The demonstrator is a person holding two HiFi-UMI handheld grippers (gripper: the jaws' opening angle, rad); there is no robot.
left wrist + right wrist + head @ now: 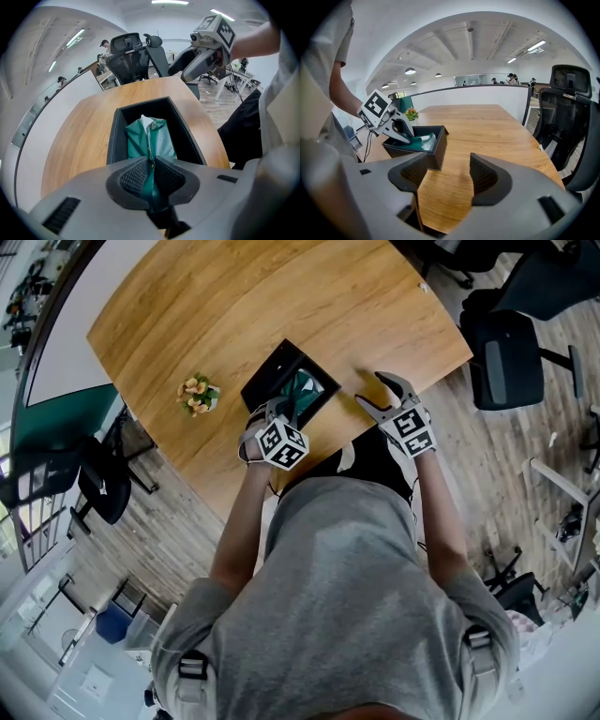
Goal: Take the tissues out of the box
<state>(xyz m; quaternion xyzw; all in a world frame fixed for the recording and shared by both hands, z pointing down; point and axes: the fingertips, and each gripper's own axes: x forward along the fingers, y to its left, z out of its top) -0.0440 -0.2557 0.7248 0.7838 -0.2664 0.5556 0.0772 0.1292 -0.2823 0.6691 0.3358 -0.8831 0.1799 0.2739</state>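
Head cam looks steeply down on surface (234,315); gripper cams sit close behind my jaws, all sharing the box (267,376).

You'll find no legible words, brands or numbers here. The green plastic tissue pack (151,138) shows no readable print. The white cubes (281,444) on your left tool (286,409) and right tool (373,390) bear only black square marker patterns.
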